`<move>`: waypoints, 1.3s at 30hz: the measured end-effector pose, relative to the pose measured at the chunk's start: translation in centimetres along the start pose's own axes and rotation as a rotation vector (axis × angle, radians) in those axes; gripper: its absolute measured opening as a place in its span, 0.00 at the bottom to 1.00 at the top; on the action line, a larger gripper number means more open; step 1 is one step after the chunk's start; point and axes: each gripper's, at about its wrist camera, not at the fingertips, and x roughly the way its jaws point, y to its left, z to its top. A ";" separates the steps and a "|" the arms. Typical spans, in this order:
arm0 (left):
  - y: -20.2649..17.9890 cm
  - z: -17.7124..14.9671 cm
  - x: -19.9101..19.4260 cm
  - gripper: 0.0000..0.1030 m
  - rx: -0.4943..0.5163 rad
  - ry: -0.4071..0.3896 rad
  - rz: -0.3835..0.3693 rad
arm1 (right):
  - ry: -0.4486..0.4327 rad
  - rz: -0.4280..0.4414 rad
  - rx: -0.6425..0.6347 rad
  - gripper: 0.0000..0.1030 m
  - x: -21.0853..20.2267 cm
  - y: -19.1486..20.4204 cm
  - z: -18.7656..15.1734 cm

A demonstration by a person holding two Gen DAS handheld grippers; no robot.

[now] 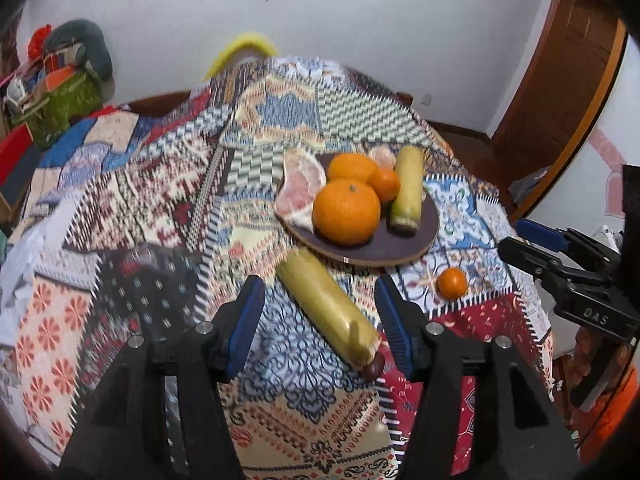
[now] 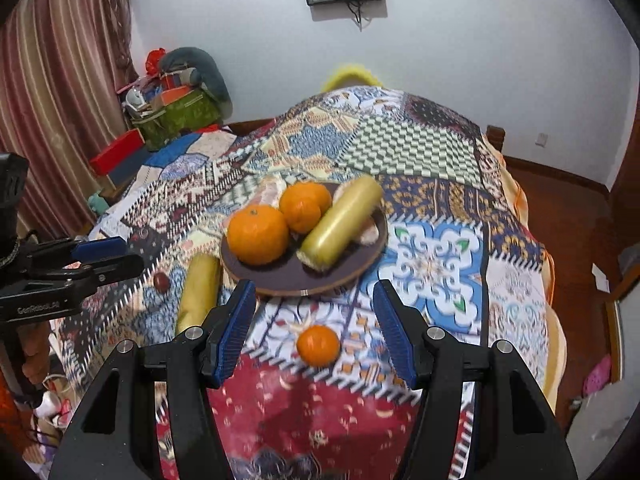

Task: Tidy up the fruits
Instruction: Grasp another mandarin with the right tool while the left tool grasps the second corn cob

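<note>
Orange fruit fills my left wrist view: a big orange (image 1: 346, 211) sits on the dark plate (image 1: 400, 240) beside a pomelo wedge (image 1: 300, 188) and a yellow-green stalk piece (image 1: 408, 188). My left gripper (image 1: 320, 320) hangs with jaws wide apart over a second stalk piece (image 1: 328, 306) lying on the patchwork bench cloth (image 1: 160, 200).

From the right wrist, my right gripper (image 2: 316, 328) is spread open too, a small mandarin (image 2: 318, 345) lying on the cloth between its jaws, near the plate.

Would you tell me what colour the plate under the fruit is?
Dark brown plate, clearest in the left wrist view.
</note>
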 end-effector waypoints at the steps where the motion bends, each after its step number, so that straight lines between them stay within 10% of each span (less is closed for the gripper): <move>1: -0.1 -0.4 0.6 0.55 -0.007 0.019 0.001 | 0.007 -0.005 0.002 0.56 0.1 -0.1 -0.4; 19: -0.7 -1.9 7.6 0.51 -0.083 0.152 -0.018 | 0.126 0.017 0.011 0.48 4.5 -0.7 -4.2; 39: 1.3 -2.1 6.2 0.38 -0.036 0.148 -0.004 | 0.130 0.037 0.010 0.31 5.2 0.0 -4.0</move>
